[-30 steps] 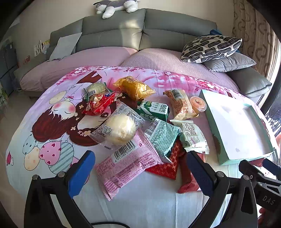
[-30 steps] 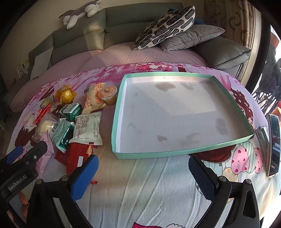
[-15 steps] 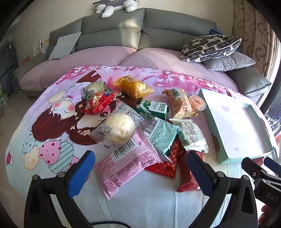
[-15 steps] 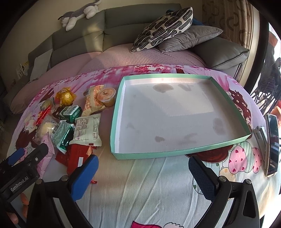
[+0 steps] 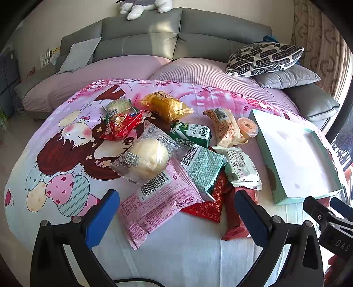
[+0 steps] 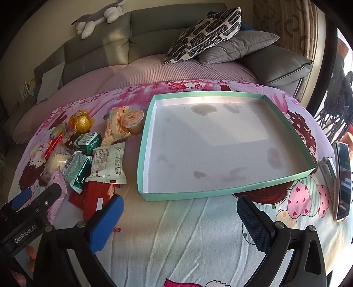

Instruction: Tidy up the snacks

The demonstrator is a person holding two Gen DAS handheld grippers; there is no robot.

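Note:
Several wrapped snacks lie in a loose pile on the cartoon bedspread: a pink packet [image 5: 154, 203], a clear-wrapped bun [image 5: 145, 159], a teal packet [image 5: 201, 170], a red packet [image 5: 207, 203], a green carton [image 5: 194, 135] and a small jelly cup [image 5: 247, 129]. To their right a shallow mint-green box [image 6: 141, 159] holds nothing. My left gripper [image 5: 176, 212] is open just in front of the pink packet, gripping nothing. My right gripper [image 6: 179, 220] is open in front of the box's near wall. The pile [image 6: 88, 159] appears left of the box in the right wrist view.
A phone [image 6: 343, 181] and a small silver object [image 6: 328, 167] lie right of the box. Grey sofa cushions, a patterned pillow [image 5: 262, 58] and a plush toy [image 5: 143, 6] are behind. The bedspread [image 6: 176, 242] is bare in front of the box.
Both grippers have edged slightly forward, so the snacks and the box sit a little closer in view. Nothing was gripped or moved.

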